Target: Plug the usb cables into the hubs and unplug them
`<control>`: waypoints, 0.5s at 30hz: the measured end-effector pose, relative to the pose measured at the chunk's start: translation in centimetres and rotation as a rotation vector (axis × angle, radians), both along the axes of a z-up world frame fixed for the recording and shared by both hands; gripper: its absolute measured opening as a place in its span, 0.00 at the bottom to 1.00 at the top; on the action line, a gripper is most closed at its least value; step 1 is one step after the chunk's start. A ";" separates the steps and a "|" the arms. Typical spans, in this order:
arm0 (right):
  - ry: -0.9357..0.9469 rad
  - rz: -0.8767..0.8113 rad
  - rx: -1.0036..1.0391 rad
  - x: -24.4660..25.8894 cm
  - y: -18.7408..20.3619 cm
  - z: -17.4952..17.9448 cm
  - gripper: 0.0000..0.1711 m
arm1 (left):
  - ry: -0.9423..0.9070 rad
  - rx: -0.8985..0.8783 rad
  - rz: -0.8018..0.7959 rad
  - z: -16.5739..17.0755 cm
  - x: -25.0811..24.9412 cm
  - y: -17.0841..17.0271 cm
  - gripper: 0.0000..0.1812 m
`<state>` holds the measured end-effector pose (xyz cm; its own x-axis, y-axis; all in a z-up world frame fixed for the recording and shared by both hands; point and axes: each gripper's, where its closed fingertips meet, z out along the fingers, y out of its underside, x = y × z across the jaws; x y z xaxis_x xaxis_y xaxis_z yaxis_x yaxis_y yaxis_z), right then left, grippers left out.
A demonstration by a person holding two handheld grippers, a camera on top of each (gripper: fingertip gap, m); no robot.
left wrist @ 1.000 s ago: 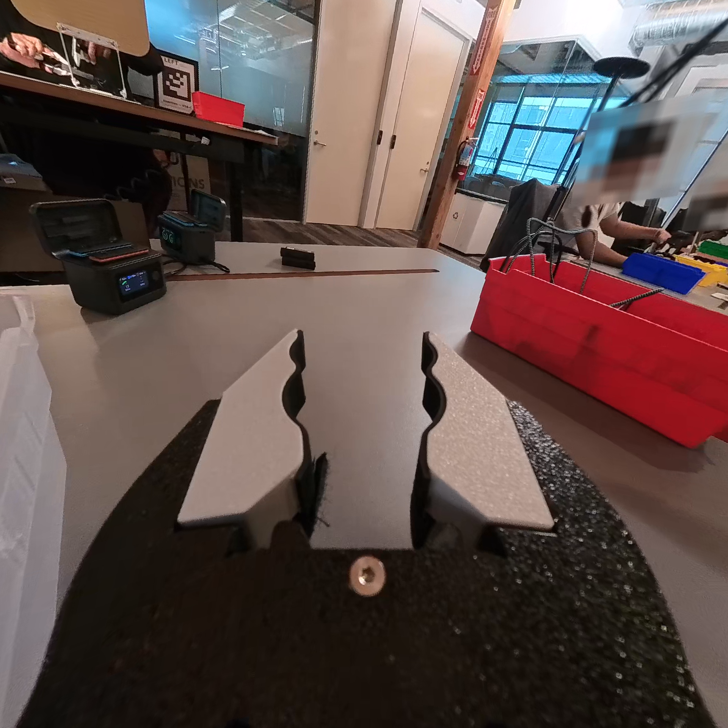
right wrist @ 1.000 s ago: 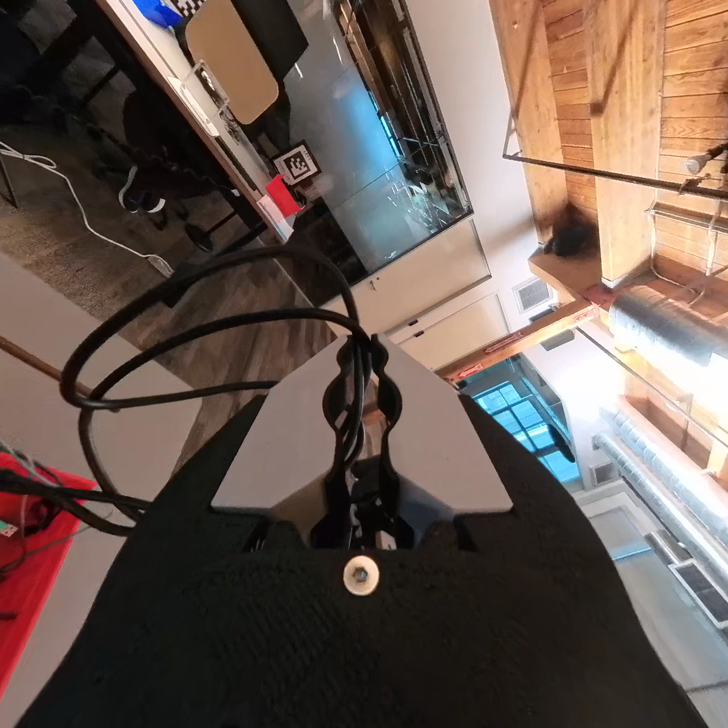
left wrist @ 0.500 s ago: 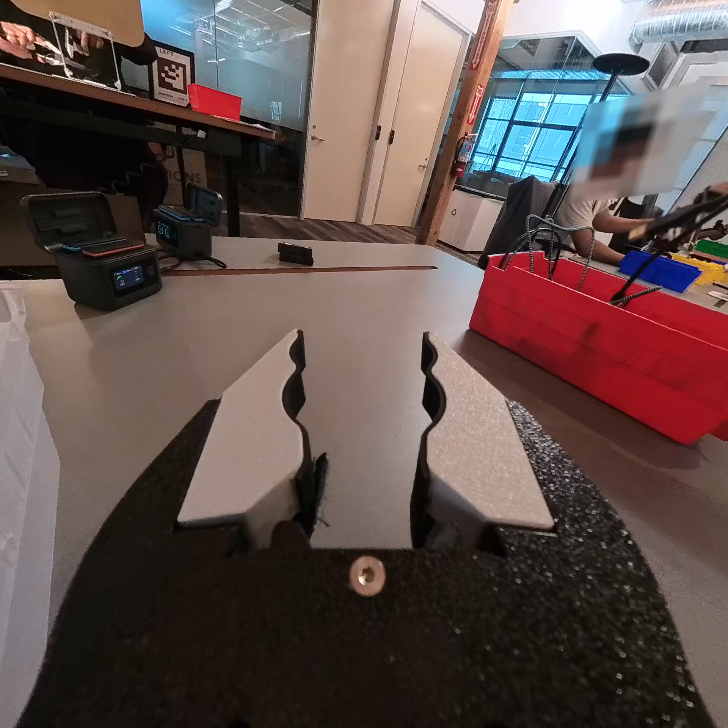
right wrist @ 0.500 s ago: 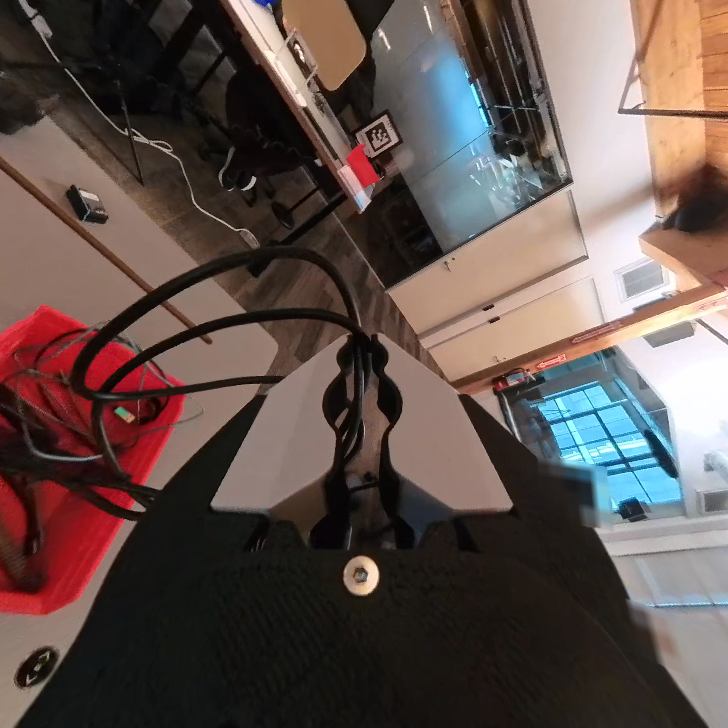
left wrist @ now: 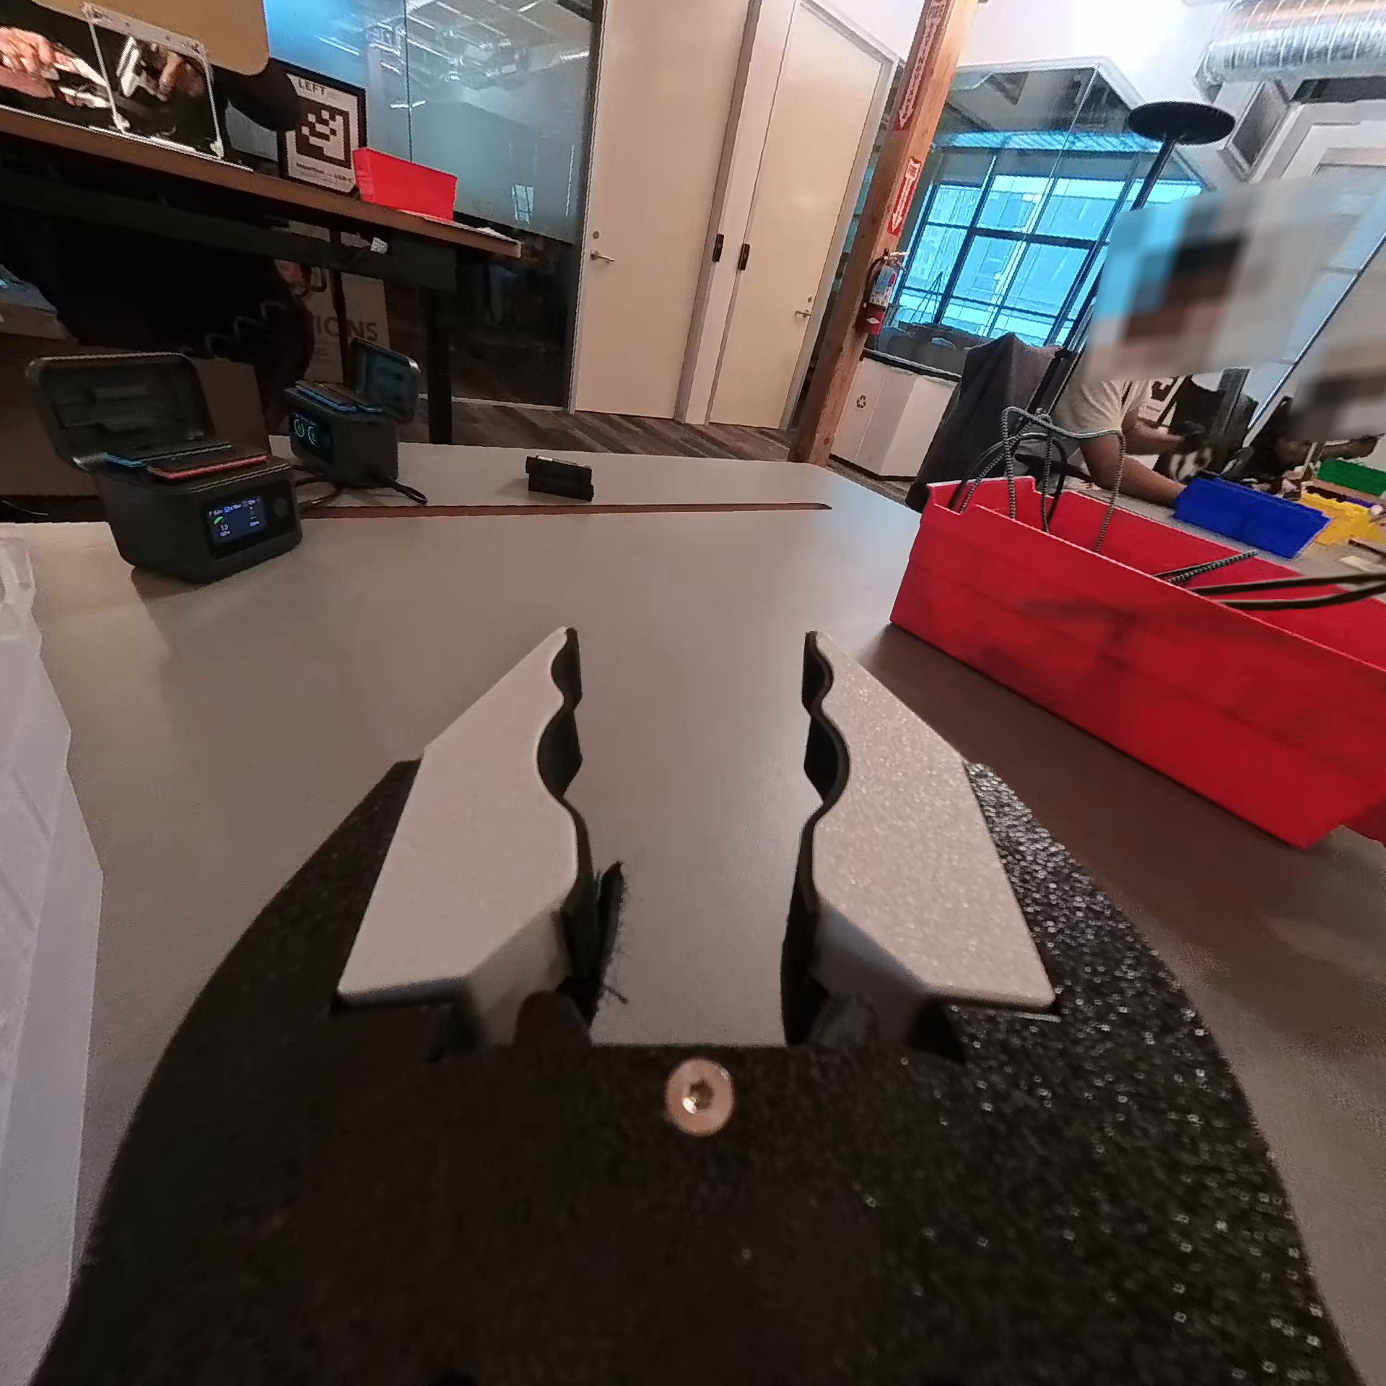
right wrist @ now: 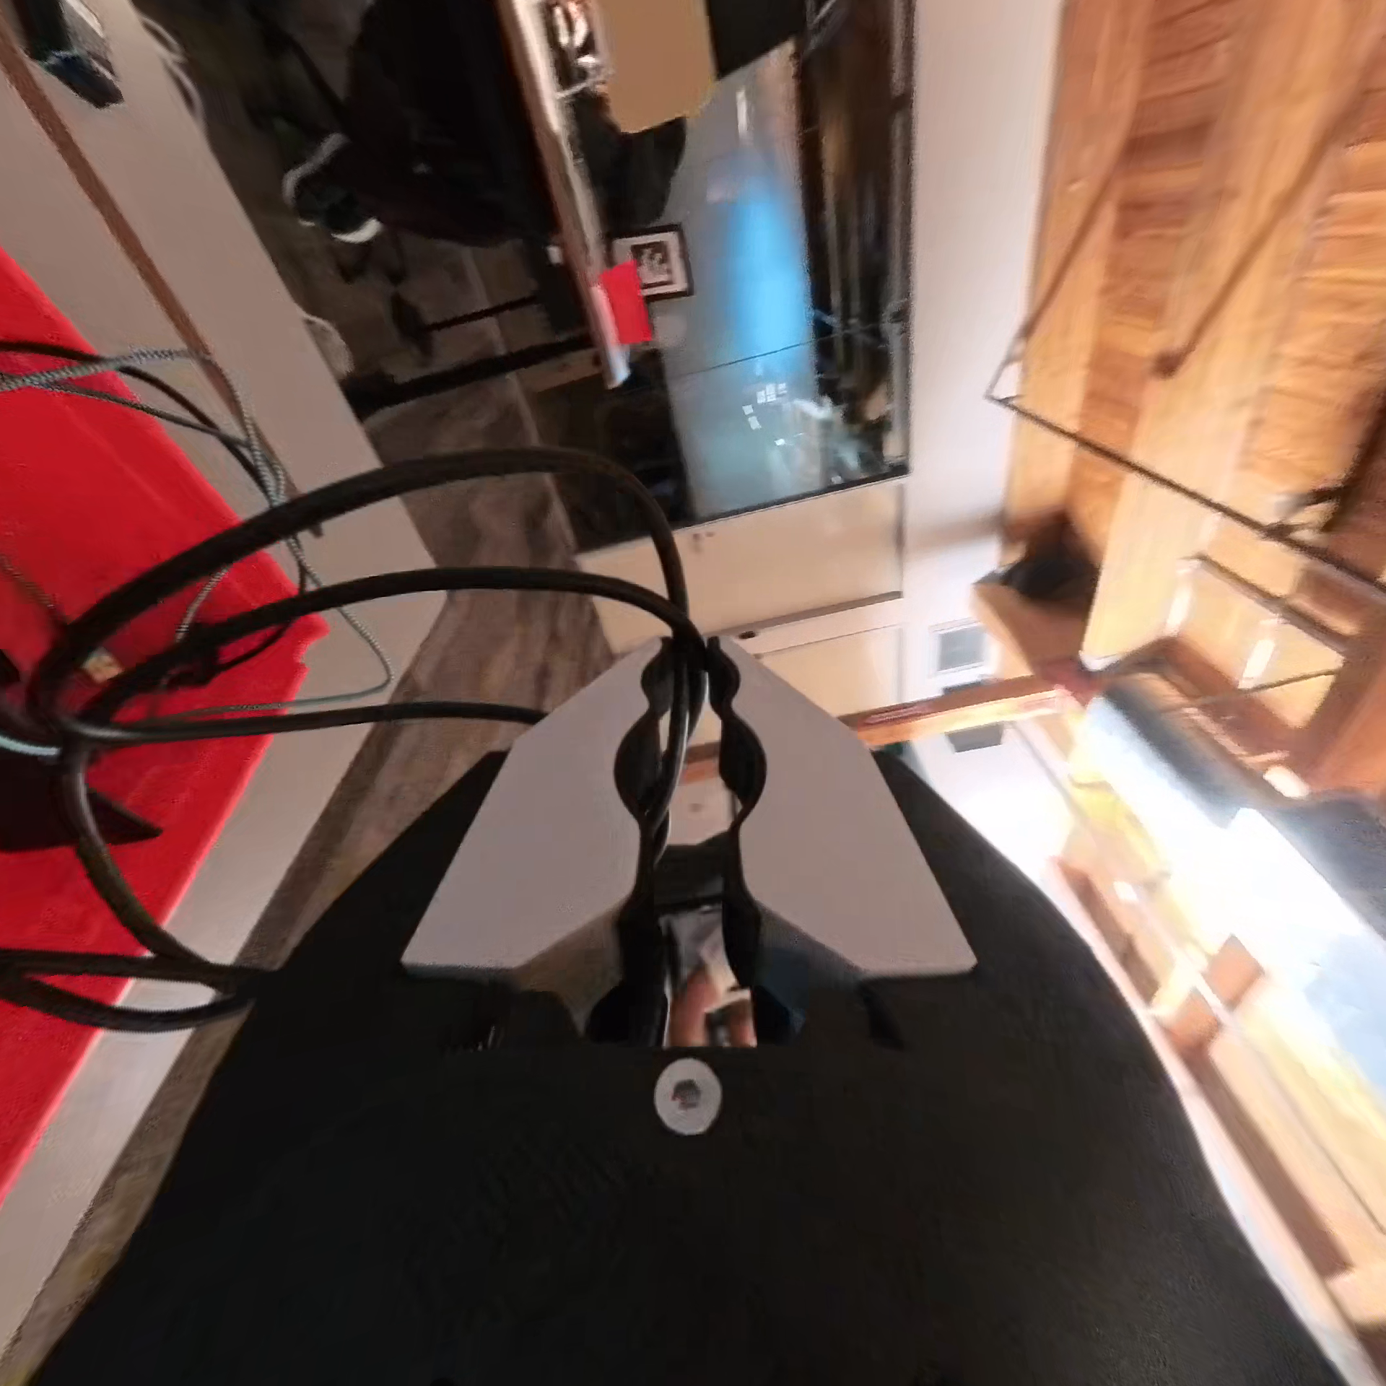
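My left gripper (left wrist: 690, 645) is open and empty, low over the grey table (left wrist: 675, 570). A red bin (left wrist: 1125, 660) holding several cables stands to its right. My right gripper (right wrist: 688, 652) is shut on a looped black USB cable (right wrist: 420, 592) and is rolled far to one side, tilted upward. The cable's loops hang to the left over the red bin (right wrist: 112, 525), where more cables lie, among them a braided one (right wrist: 262, 465). The cable's plug is hidden. A small black block, maybe a hub (left wrist: 559, 476), lies far back on the table.
Two black cases with open lids (left wrist: 180, 480) (left wrist: 352, 427) sit at the table's far left. A white box (left wrist: 30, 862) stands at my left edge. A person's arm (left wrist: 1125, 465) reaches over blue and yellow bins (left wrist: 1245, 517) behind the red bin.
My right gripper has rolled and swung with the cable, bringing the red bin closer at its left; its view is now blurred. My left gripper has barely moved.
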<state>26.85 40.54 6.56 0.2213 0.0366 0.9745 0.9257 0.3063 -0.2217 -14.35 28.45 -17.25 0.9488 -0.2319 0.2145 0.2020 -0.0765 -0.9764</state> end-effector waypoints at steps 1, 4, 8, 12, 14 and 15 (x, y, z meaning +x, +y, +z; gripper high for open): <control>-0.038 -0.003 0.063 -0.5 -0.5 -1.5 0.03 | 0.002 -0.002 0.001 -0.1 0.0 0.0 0.31; -0.129 0.006 0.130 -1.8 -1.6 -6.8 0.04 | 0.000 -0.008 -0.006 -0.2 0.1 0.1 0.31; -0.106 0.070 -0.040 -2.9 -2.1 -13.8 0.04 | -0.008 -0.014 -0.010 -0.3 0.2 0.1 0.31; -0.218 0.090 -0.360 -2.9 -2.4 -22.1 0.04 | -0.006 -0.016 -0.009 -0.4 0.2 0.1 0.31; -0.157 0.138 -0.623 -3.4 -3.3 -24.8 0.04 | -0.007 -0.015 -0.009 -0.4 0.2 0.1 0.31; -0.098 0.156 -0.746 -3.8 -3.6 -25.5 0.04 | -0.007 -0.015 -0.009 -0.4 0.1 0.1 0.31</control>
